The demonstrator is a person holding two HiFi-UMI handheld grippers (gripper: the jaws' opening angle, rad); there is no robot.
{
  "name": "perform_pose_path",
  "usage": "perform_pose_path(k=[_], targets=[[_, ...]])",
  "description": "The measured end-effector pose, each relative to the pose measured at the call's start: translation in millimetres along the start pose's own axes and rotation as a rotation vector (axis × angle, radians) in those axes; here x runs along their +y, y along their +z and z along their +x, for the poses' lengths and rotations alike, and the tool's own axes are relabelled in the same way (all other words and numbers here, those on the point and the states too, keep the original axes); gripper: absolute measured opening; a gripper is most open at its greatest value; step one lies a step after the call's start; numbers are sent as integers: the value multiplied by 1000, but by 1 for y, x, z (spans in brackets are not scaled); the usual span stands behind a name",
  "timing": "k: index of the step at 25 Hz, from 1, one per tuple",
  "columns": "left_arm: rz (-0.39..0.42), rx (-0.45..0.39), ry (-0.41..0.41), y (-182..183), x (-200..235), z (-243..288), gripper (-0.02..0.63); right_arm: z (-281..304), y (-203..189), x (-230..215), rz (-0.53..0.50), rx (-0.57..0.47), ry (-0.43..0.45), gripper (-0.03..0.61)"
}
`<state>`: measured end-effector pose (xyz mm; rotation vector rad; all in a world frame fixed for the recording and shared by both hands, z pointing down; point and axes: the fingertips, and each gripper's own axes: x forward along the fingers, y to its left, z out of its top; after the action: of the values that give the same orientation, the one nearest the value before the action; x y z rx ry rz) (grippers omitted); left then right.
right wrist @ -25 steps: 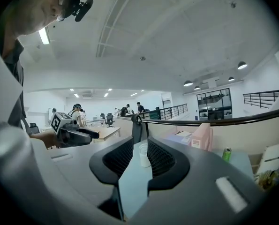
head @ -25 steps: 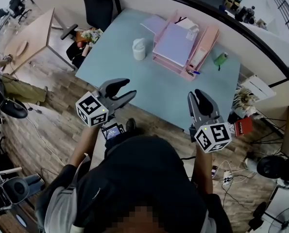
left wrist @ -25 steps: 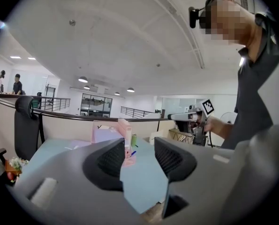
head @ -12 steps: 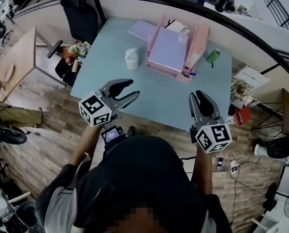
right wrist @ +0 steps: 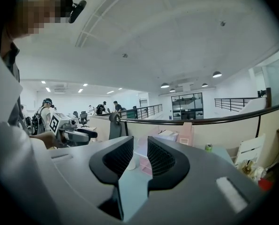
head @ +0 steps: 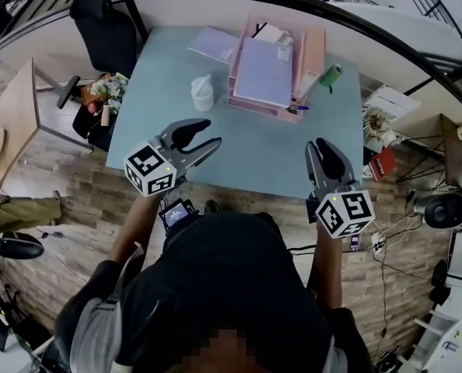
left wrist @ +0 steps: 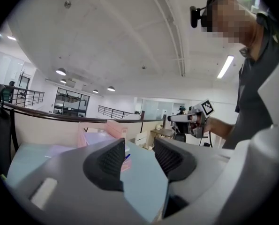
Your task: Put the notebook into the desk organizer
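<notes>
Jaws are held narrowly apart and empty on left gripper [head: 208,135] and right gripper [head: 324,146]. Both have been carried further over the counter [head: 254,150]. The notebook [head: 213,43] lies well ahead, untouched.

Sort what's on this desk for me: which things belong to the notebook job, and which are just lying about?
Job: lavender notebook; pink desk organizer; left tool and right tool, both open, empty.
Lying about: white container; green can; blue pen.
</notes>
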<state>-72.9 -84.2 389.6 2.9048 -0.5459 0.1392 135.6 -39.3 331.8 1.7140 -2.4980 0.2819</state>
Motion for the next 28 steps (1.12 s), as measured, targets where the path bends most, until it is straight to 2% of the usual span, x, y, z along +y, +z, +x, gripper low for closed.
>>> perform_pose_path(k=[5, 10, 17, 28], targets=[[-12, -16, -21, -4, 15, 2, 210, 12, -3, 3, 1, 20, -23, 74], [-39, -24, -4, -9, 30, 9, 210, 27, -10, 0, 11, 55, -18, 74], [-56, 4, 27, -22, 49, 29, 210, 56, -23, -19, 47, 77, 28, 74], [-149, 40, 102, -45, 93, 59, 210, 112, -40, -47, 96, 139, 92, 77]])
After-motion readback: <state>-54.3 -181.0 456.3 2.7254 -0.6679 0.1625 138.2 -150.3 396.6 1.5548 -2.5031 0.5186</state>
